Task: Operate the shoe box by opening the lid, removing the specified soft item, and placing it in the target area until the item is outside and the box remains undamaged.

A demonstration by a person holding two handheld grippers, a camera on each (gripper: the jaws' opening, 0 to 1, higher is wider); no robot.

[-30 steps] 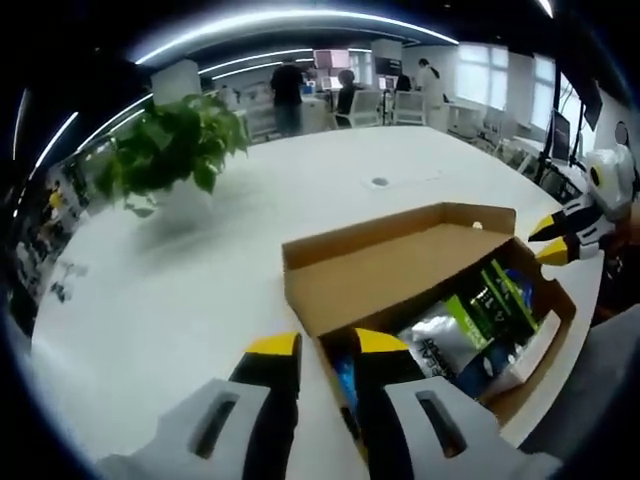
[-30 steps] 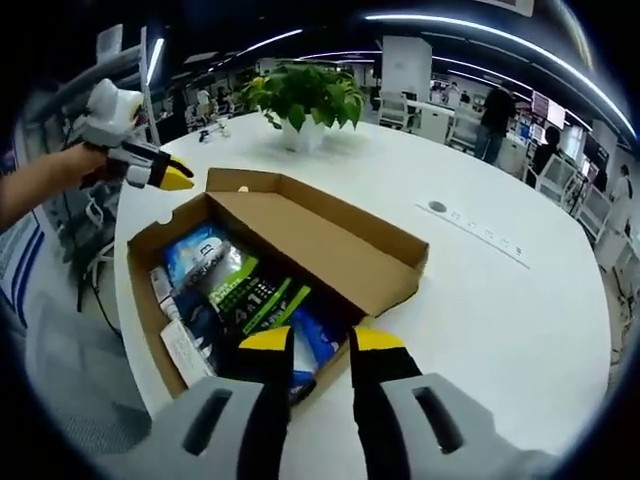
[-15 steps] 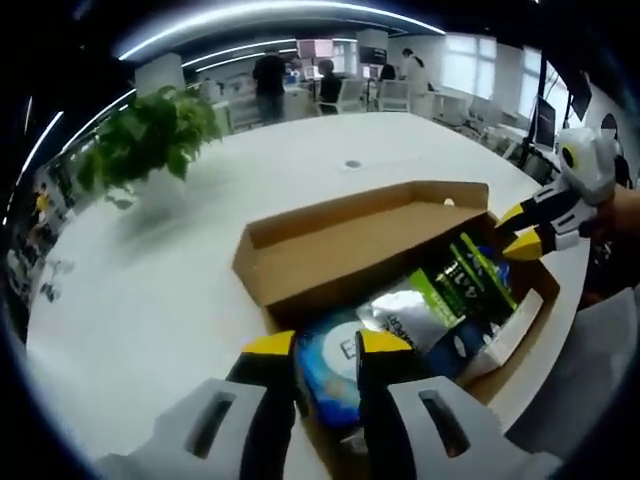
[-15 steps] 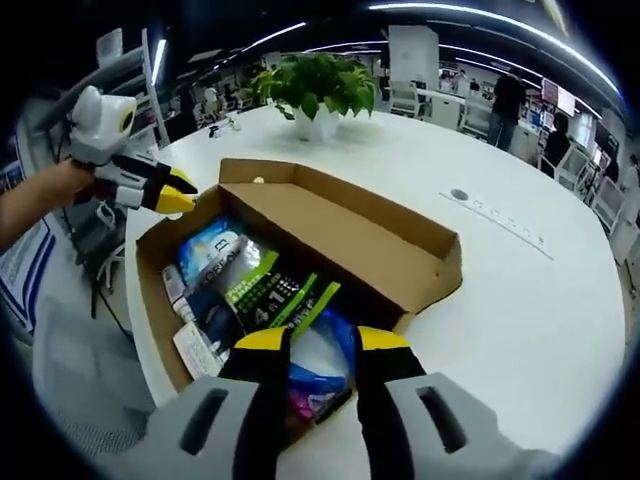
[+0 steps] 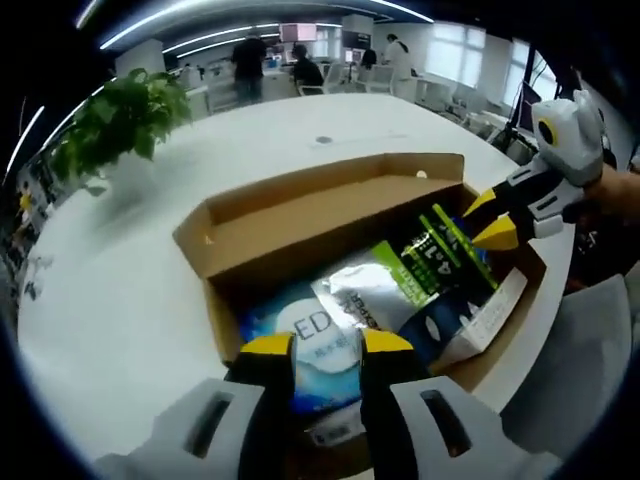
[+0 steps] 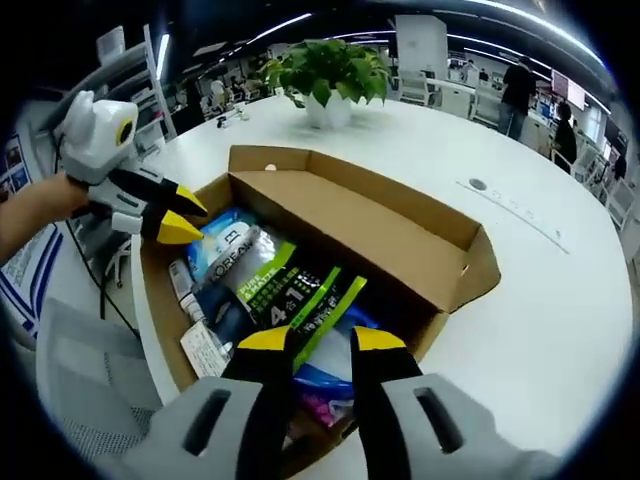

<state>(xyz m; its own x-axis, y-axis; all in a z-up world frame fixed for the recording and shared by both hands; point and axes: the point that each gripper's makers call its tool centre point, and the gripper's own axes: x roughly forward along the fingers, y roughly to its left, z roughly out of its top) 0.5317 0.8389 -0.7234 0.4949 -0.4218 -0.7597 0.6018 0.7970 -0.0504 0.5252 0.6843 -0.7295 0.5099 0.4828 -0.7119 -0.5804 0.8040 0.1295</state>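
The cardboard shoe box [image 5: 320, 225] lies open on the white table, its lid folded back flat. Inside are a blue pack [image 5: 320, 332], a silver pouch [image 5: 365, 295] and a green-and-black pack [image 5: 440, 265]. My left gripper [image 5: 327, 345] hovers open just above the blue pack. My right gripper [image 5: 488, 220] comes in from the right, open, with its yellow tips over the green-and-black pack. In the right gripper view, my right gripper [image 6: 322, 340] is open over the green-and-black pack [image 6: 300, 295], and the left gripper [image 6: 183, 217] hangs over the box's far-left end.
A potted plant [image 6: 330, 70] stands on the table [image 6: 560, 330] beyond the box, also in the left gripper view [image 5: 115, 125]. A round socket [image 6: 478, 184] sits in the tabletop. A grey chair [image 6: 90, 400] is at the near edge. People stand at desks far off [image 5: 250, 65].
Both grippers have come in over the open box. The left one went from beside the box's corner to above the blue pack; the right one's tips now reach over the packs.
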